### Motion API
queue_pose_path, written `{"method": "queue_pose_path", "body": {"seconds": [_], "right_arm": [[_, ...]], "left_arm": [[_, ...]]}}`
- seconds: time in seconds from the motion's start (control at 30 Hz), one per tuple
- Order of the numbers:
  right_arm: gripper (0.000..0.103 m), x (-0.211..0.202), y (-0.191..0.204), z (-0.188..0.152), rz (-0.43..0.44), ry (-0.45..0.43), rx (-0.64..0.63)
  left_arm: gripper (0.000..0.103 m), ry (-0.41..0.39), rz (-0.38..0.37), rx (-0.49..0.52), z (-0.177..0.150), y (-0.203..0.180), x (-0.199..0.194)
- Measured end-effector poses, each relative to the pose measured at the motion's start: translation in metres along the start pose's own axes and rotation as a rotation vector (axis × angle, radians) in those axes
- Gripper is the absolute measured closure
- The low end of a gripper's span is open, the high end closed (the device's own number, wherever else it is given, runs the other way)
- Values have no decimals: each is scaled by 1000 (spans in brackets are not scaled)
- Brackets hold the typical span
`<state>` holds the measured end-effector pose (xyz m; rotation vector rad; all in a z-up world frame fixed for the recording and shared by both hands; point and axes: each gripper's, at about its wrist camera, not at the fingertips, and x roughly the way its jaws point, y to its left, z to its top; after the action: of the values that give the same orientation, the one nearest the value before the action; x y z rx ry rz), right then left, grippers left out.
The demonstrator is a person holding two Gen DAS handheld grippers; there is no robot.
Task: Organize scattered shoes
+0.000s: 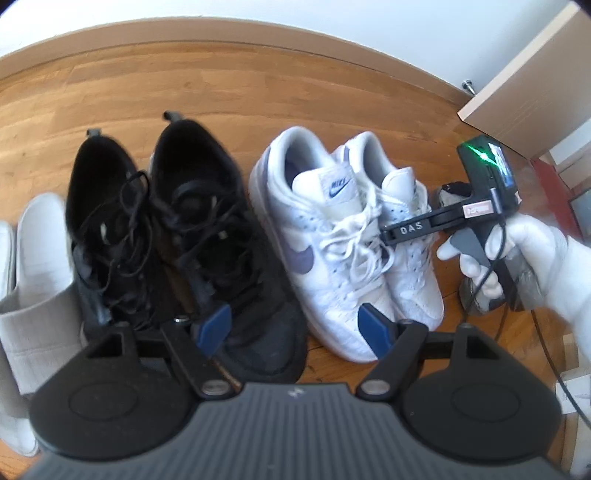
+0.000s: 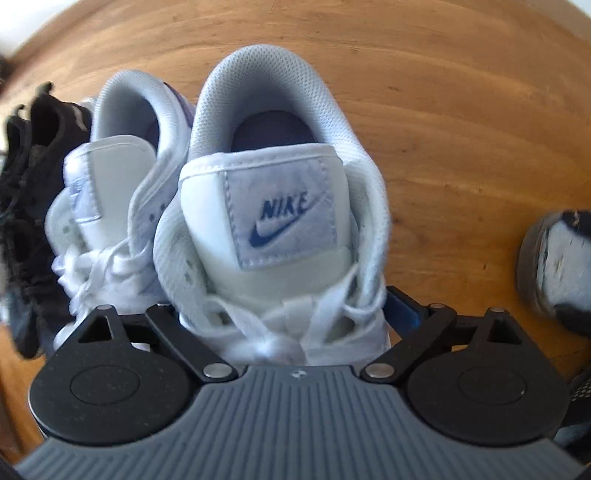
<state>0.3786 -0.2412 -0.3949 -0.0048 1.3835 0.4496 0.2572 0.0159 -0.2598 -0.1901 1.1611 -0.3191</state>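
Note:
A white Nike pair stands side by side on the wooden floor. My right gripper [image 2: 284,310] straddles the right white sneaker [image 2: 280,206] at the laces. Its blue right pad [image 2: 402,310] lies against the shoe's side, and the left pad is hidden behind the laces. In the left wrist view a gloved hand [image 1: 524,251] holds that gripper [image 1: 402,236] over the same sneaker [image 1: 410,280]. The left white sneaker [image 1: 314,266] is beside it. To the left is a black pair [image 1: 177,236]. My left gripper [image 1: 295,325] hovers open above the toes of the black and white shoes, holding nothing.
White slippers [image 1: 37,258] lie at the far left. A grey and dark shoe [image 2: 554,266] sits on the floor to the right of the white pair. A pale wooden panel [image 1: 528,92] stands at the back right, with a skirting board [image 1: 221,33] along the wall.

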Motion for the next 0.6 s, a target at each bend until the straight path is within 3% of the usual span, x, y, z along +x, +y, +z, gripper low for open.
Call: {"method": "queue_pose_path", "body": {"seconds": [0.1,0.17,0.23,0.3,0.33,0.43,0.6], "right_arm": [[0,-60,-20,-43,74,-161,49],[0,-107,-41,-89,49,-290,110],[0,-133,-64,-125,-18,-346,210],[0,-157,-102,-172,-100,-366,374],[0,-162,-119,-193,-116,-361,435],[0,-174,-151,-236,-177,-363,568],[0,-184,-191,-284,-201,-408,708]], "left_arm": [[25,-4,-37,83,2,-24,4],[25,24,-101,182,0,-58,17],[25,56,-149,246,-2,-91,37],[25,83,-184,274,-5,-115,54],[25,120,-238,278,-6,-145,79],[25,174,-301,230,-12,-193,128],[27,182,-290,185,-18,-265,221]]}}
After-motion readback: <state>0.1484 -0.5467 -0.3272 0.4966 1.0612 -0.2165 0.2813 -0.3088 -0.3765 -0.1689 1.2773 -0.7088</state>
